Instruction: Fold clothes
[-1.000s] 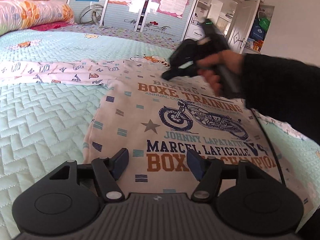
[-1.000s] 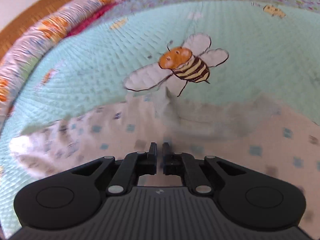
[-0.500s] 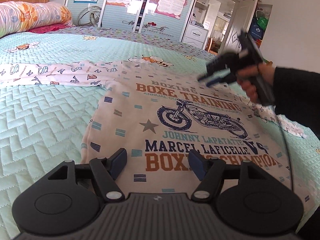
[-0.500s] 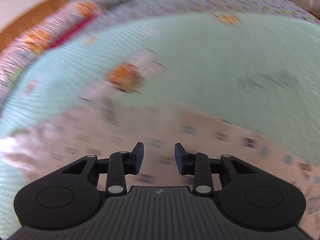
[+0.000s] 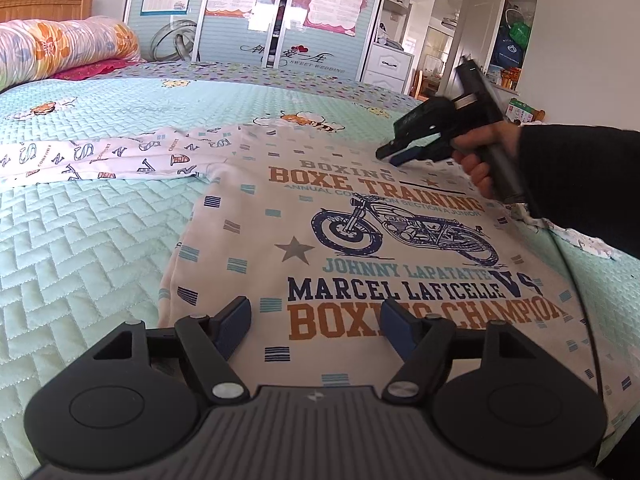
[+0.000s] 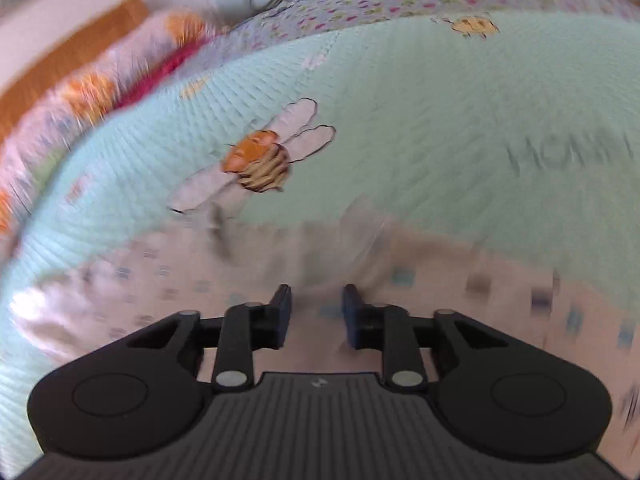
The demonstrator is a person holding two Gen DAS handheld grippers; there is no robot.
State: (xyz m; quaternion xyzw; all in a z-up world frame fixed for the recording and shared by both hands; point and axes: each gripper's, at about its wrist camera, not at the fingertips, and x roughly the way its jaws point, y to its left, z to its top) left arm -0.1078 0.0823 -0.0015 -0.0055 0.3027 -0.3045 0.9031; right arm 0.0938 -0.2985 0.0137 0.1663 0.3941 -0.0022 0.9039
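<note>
A cream long-sleeved shirt with a motorcycle print lies flat, front up, on the bed; its letter-print sleeve stretches to the left. My left gripper hovers over the shirt's near hem, jaws wide and still opening, with nothing between them. A hand in a dark sleeve holds my right gripper just above the shirt's collar end. In the blurred right wrist view my right gripper shows a narrow gap that is closing, with only the shirt lying below it.
The shirt rests on a mint quilted bedspread with a bee appliqué just past the collar. A rolled floral duvet lies by the wooden headboard at far left. Wardrobe doors and an open doorway stand behind the bed.
The right gripper swung to the right along the shirt's collar end, and its jaws went from shut to slightly apart. The left gripper stayed in place with its jaws a little wider.
</note>
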